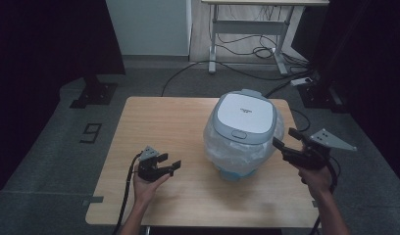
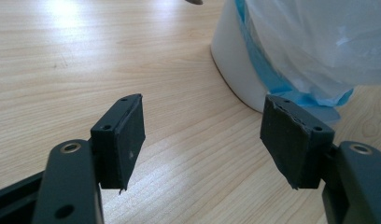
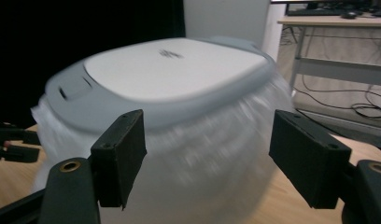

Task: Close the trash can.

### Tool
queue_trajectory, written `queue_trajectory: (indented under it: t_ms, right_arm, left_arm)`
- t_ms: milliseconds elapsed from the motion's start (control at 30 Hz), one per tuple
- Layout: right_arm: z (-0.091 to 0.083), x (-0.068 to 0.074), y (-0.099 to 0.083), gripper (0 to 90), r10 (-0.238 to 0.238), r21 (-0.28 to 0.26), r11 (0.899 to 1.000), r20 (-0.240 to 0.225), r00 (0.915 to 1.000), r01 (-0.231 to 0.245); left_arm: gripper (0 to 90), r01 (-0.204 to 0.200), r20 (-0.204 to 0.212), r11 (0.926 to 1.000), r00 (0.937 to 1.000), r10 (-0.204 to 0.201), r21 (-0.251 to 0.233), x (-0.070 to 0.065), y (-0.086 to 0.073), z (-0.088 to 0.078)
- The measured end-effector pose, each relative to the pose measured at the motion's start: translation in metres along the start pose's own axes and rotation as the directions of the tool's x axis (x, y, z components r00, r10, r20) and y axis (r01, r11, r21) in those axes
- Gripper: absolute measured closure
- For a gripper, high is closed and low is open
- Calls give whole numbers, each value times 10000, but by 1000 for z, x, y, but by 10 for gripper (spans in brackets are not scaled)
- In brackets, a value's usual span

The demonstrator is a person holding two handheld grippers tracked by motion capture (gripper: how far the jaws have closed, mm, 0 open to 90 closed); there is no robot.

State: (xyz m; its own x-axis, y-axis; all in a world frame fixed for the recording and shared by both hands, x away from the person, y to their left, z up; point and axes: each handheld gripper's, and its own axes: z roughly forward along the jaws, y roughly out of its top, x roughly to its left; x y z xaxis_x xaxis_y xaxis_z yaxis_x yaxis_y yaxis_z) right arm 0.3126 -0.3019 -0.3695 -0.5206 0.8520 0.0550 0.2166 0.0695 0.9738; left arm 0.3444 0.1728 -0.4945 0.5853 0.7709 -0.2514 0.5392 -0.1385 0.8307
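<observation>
Two agape hand-held grippers: left hand-held gripper, right hand-held gripper.

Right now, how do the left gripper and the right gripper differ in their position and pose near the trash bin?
The left gripper is low over the wooden table, apart from the lidded trash bin; the right gripper is raised beside the bin's bag-covered side. The left gripper looks toward the bin's base; the right gripper faces its lid. Both stand open, holding nothing.
</observation>
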Motion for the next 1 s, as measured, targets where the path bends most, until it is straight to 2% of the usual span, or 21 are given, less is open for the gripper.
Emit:
queue_trajectory:
  t_ms: [100,267,567,800,933,1000]
  right_arm:
    - [-9,-9,-17,259,137,14,9999,228,9996,-137]
    - [-15,-25,-44,259,627,181,9978,444,9970,-636]
    - [-13,-38,-89,257,1000,808,9910,794,9918,-1064]
    - [-9,-48,-122,258,1259,1567,9774,1073,9862,-1419]
    - [-3,-52,-139,256,1220,2209,9643,1199,9853,-1463]
    - [0,-55,-146,259,1372,2460,9552,1248,9827,-1646]
  left_arm:
    - [303,-38,-66,9999,10000,38,125,1,-2,3]
    - [302,-96,-148,9996,9998,99,258,2,-3,4]
    - [300,-104,-108,9993,9999,108,348,3,-4,5]
    - [299,-108,-162,9989,9998,116,461,5,-5,6]
    - [298,-121,-192,9981,9997,133,610,7,-8,9]
    - [298,-131,-225,9977,9996,146,672,8,-8,9]
